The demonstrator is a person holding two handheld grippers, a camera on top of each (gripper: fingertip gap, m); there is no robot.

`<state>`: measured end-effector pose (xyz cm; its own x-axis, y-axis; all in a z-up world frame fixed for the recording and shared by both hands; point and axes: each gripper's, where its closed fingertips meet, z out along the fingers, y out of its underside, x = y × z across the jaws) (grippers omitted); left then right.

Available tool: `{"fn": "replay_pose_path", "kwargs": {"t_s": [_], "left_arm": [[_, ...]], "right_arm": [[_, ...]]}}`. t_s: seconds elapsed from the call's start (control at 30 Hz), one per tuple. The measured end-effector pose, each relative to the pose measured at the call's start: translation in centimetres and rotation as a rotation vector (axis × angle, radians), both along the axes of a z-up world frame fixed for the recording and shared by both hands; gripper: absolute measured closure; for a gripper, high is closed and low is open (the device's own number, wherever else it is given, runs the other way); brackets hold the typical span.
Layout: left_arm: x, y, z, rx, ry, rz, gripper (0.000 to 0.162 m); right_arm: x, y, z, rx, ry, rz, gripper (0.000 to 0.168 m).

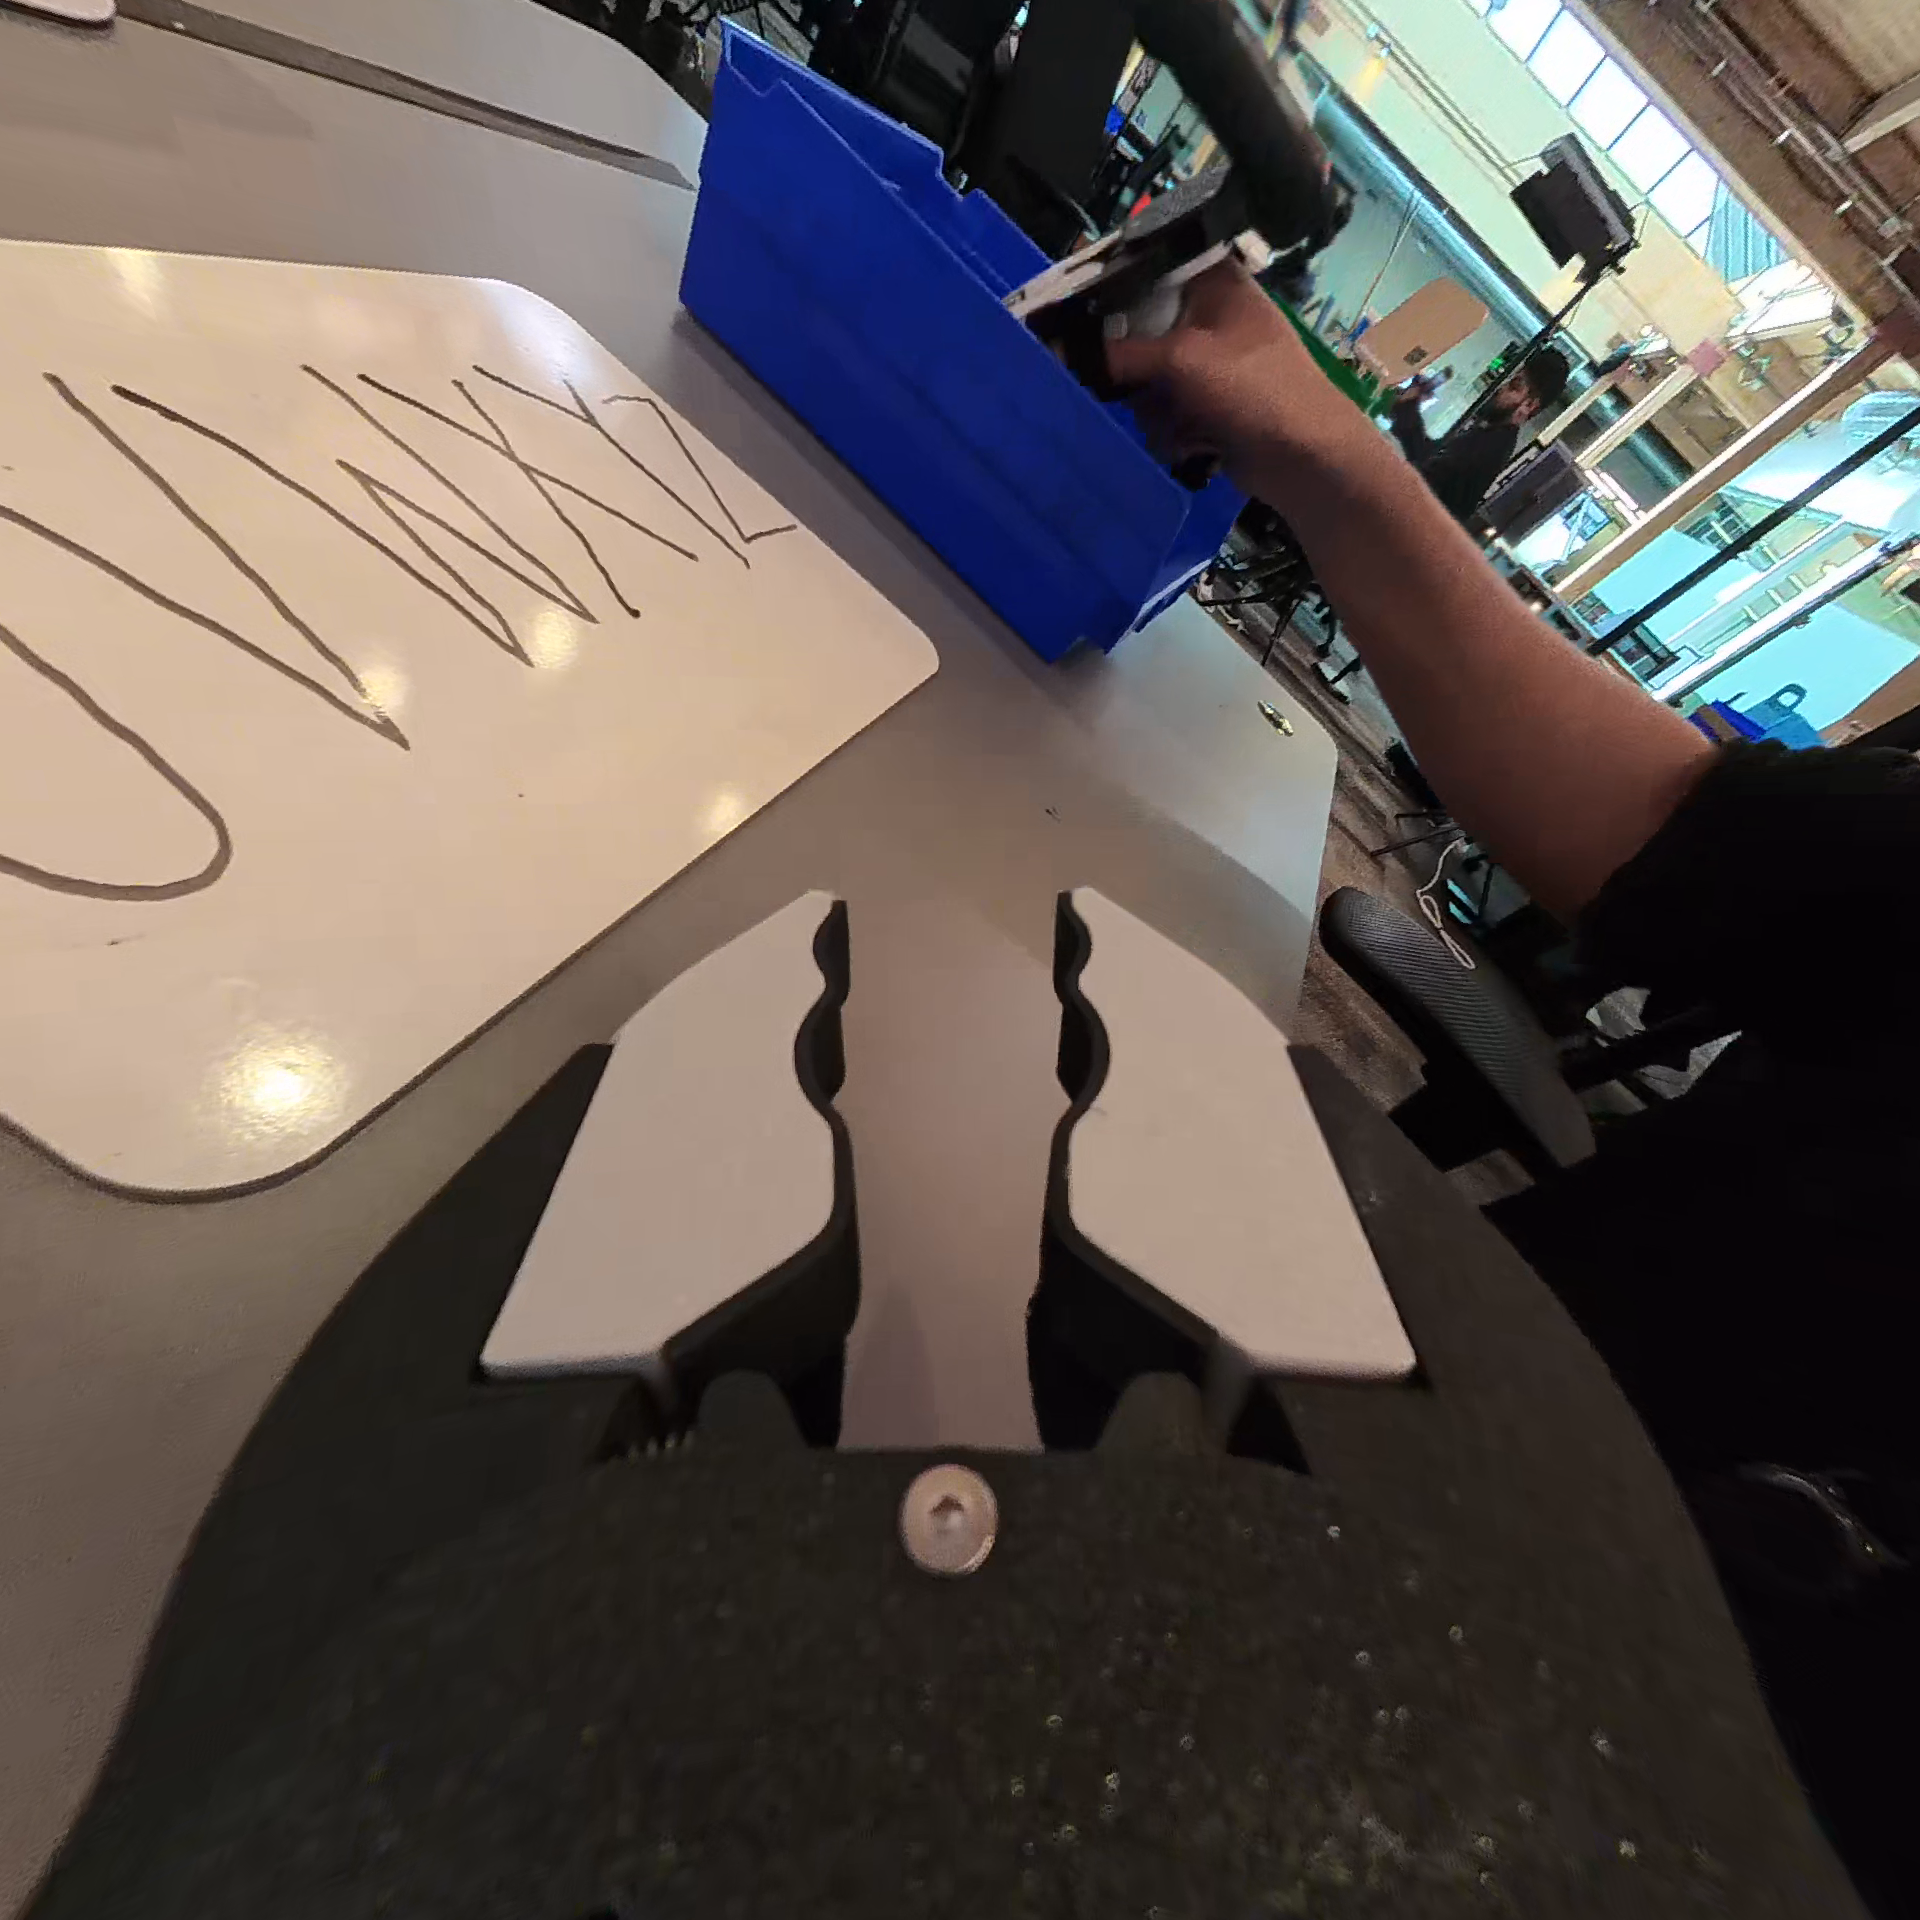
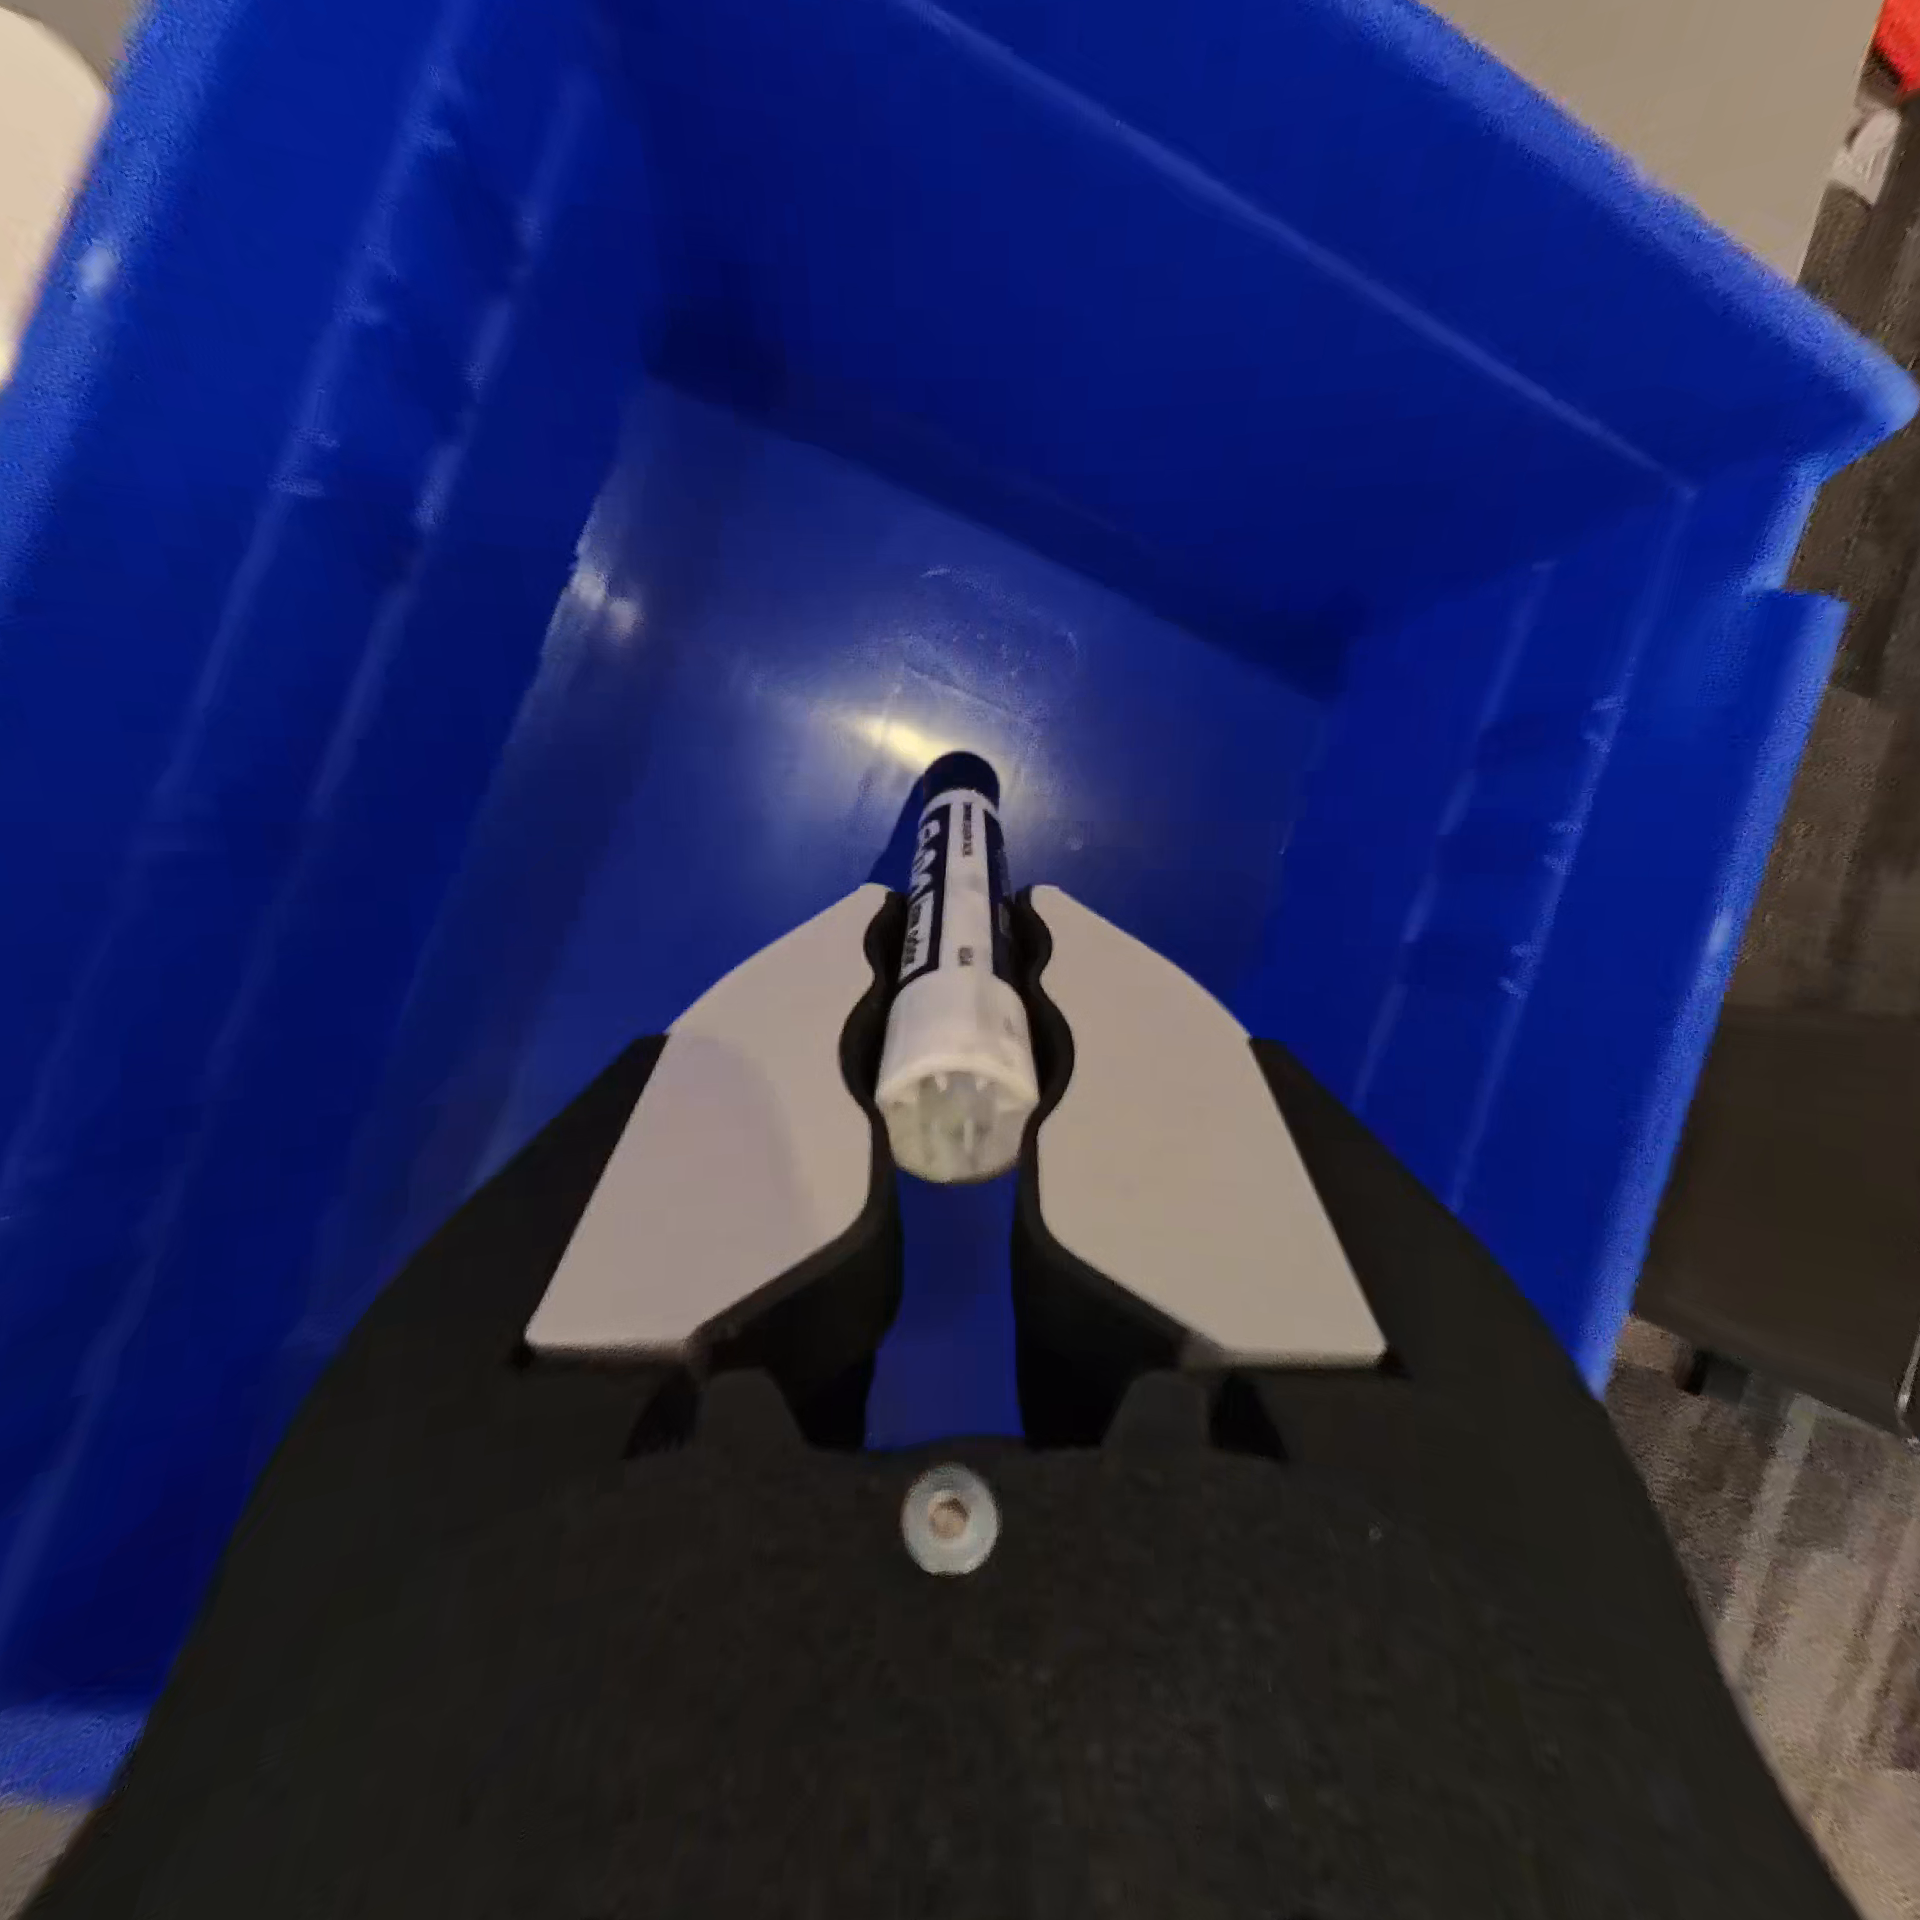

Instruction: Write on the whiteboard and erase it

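Note:
A white whiteboard [image 1: 416,727] with black handwritten strokes lies flat on the grey table [image 1: 966,821], left of my left gripper. My left gripper [image 1: 951,925] is open and empty, low over the table beside the board's near corner. My right gripper [image 2: 954,914] is shut on a white marker [image 2: 961,956] with a dark cap, pointing down into the blue bin [image 2: 312,520]. In the left wrist view a person's hand [image 1: 1226,364] holds that gripper over the blue bin [image 1: 894,343].
The blue bin stands on the table just beyond the whiteboard's far corner, its floor bare around the marker tip. The table's edge [image 1: 1320,831] runs right of my left gripper, with a black chair [image 1: 1455,1029] below it. A person's forearm [image 1: 1475,665] crosses the right side.

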<state>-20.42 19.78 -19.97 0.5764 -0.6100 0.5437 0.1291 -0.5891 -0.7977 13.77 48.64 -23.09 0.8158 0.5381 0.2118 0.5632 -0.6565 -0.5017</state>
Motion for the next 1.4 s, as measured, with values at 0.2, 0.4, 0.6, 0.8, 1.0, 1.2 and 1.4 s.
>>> {"fn": "replay_pose_path", "kwargs": {"t_s": [0.2,0.4,0.6,0.8,1.0,1.2,1.4], "left_arm": [[-0.8,0.2,-1.4,-0.002,0.112,0.032,0.125],[-1.1,0.4,-2.1,-0.013,0.150,0.044,0.125],[-1.8,0.7,-2.3,-0.020,0.168,0.079,0.125],[-2.5,1.2,-2.4,-0.011,0.185,0.121,0.125],[-5.8,2.8,-2.9,0.023,0.342,0.336,0.125],[-9.3,3.3,-4.7,-0.033,0.502,0.525,0.122],[-10.1,4.2,-5.0,-0.075,0.515,0.581,0.119]], "right_arm": [[1.3,-0.4,-2.0,-0.097,-0.011,-0.128,0.148],[1.4,-2.3,-5.0,-0.275,0.091,-0.171,0.142],[0.9,-3.7,-1.4,-0.188,0.235,-0.160,0.116],[-5.6,-8.8,11.2,0.299,0.530,0.105,0.119],[-19.1,-19.2,12.6,0.414,1.000,0.474,0.124],[-23.4,-23.0,6.3,0.344,0.935,0.565,0.124],[-22.9,-22.6,5.7,0.318,0.920,0.564,0.125]]}}
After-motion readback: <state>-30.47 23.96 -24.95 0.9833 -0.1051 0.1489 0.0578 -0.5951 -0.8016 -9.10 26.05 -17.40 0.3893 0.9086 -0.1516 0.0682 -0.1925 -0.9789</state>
